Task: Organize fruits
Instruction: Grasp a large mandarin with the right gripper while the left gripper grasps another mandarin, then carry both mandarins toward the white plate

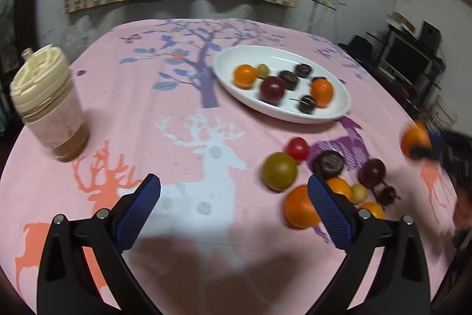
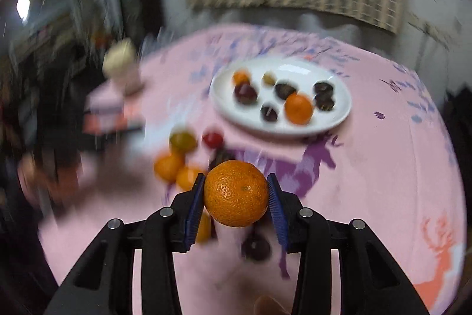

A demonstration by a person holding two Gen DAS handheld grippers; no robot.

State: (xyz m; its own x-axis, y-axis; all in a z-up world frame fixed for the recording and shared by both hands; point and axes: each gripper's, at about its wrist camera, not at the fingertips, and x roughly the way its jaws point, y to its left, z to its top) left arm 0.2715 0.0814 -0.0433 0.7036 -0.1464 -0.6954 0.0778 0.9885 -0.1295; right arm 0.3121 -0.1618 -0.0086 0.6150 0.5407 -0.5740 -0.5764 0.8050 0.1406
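Observation:
My right gripper (image 2: 236,192) is shut on an orange mandarin (image 2: 236,192), held above the pink tablecloth; the same mandarin (image 1: 414,139) shows at the right edge of the left wrist view. A white oval plate (image 1: 233,56) (image 2: 339,84) holds several fruits, among them oranges and dark plums. Loose fruit lies in front of the plate: a green fruit (image 1: 278,171), a red one (image 1: 298,148), a dark one (image 1: 329,163) and an orange (image 1: 299,207). My left gripper (image 1: 234,188) stands open low over the cloth, left of that pile, with nothing between its fingers.
A jar with a cream lid (image 1: 44,99) stands at the table's left side. The round table carries a pink cloth with deer and tree prints (image 1: 215,155). Dark shelves with electronics (image 1: 413,58) stand beyond the right edge.

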